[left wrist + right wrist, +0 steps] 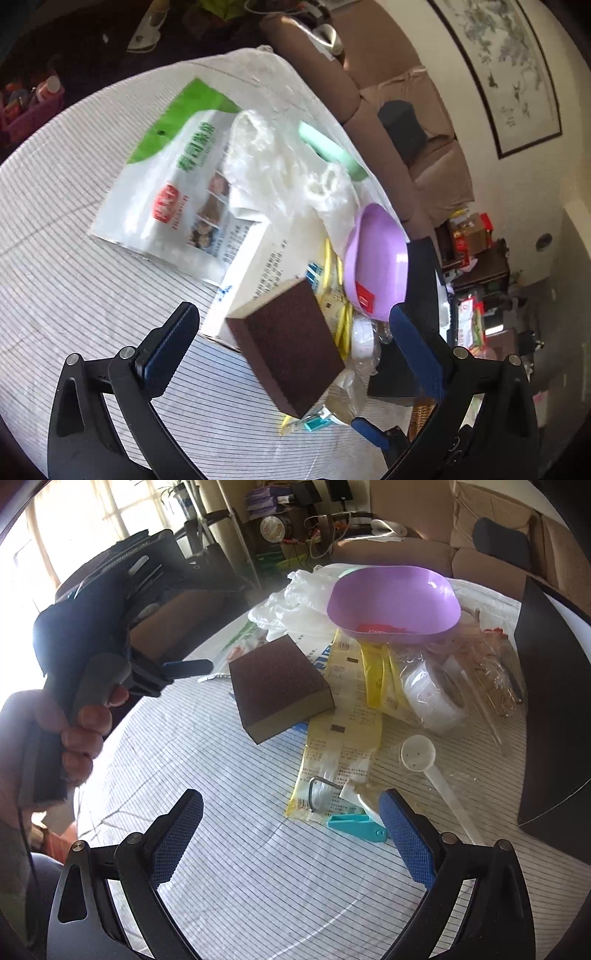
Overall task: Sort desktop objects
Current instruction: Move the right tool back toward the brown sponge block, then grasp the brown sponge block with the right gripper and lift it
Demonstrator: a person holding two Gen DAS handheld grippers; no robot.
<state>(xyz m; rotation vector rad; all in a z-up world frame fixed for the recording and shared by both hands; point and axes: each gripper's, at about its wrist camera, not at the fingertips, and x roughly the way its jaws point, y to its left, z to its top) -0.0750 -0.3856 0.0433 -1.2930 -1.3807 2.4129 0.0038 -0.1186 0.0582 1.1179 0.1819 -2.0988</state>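
Your left gripper (295, 328) stands wide and holds nothing; your right gripper (291, 816) is just as wide and just as empty, hovering over bare cloth. The brown rectangular abrasive sponge block with a tan foam side (290, 345) is the likeliest first pick, and it lies squarely between the left fingers, toward twelve o'clock from their tips, its long axis running from about eleven to five. From the right gripper it sits well apart, at roughly twelve o'clock. So your left hand (79, 734) is the nearer one, and I judge you need only turn those fingers a little to close across the block's short side.

Going down in size: the round table under a white cloth with thin dark stripes (258, 878) carries the heap; a large white-and-green printed plastic bag (162, 192) lies at ten o'clock from the block; the lilac plastic bowl (395, 602) sits at one o'clock in the right view; the white plastic measuring scoop (419, 755) and a small teal clip (354, 823) lie nearest the right fingers.

Behind, a brown sofa (498, 535) and cluttered shelves fill the room.
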